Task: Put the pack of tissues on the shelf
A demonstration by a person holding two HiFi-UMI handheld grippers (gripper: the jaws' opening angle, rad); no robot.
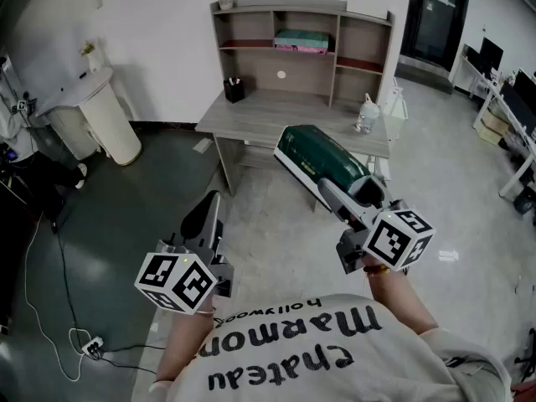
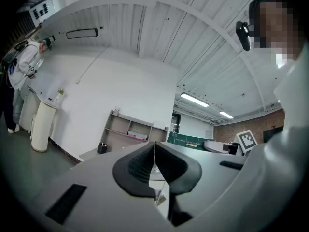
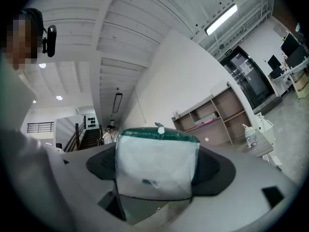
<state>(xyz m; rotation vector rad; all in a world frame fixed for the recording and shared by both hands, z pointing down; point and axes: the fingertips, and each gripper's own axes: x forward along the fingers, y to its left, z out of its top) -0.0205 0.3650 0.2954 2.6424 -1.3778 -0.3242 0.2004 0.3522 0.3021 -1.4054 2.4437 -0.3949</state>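
My right gripper (image 1: 337,191) clamps the pack (image 1: 322,159), my left gripper (image 2: 154,161) is pinched shut and empty, and the shelf (image 1: 285,5) at 12 o'clock is not yet reached.

white wall (image 1: 159,23) behind a grey wooden table (image 1: 285,111); pale glossy floor (image 1: 452,182) to its right, darker floor (image 1: 126,208) to its left; dark glass door (image 1: 435,19); ceiling strip lights (image 2: 194,99) lit.

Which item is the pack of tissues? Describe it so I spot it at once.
Find the grey desk with its shelf unit against the white wall. In front of it, the right gripper holds up the pack of tissues: a long block, dark green on top with pale sides, unlike the pink and teal stack in that unit.
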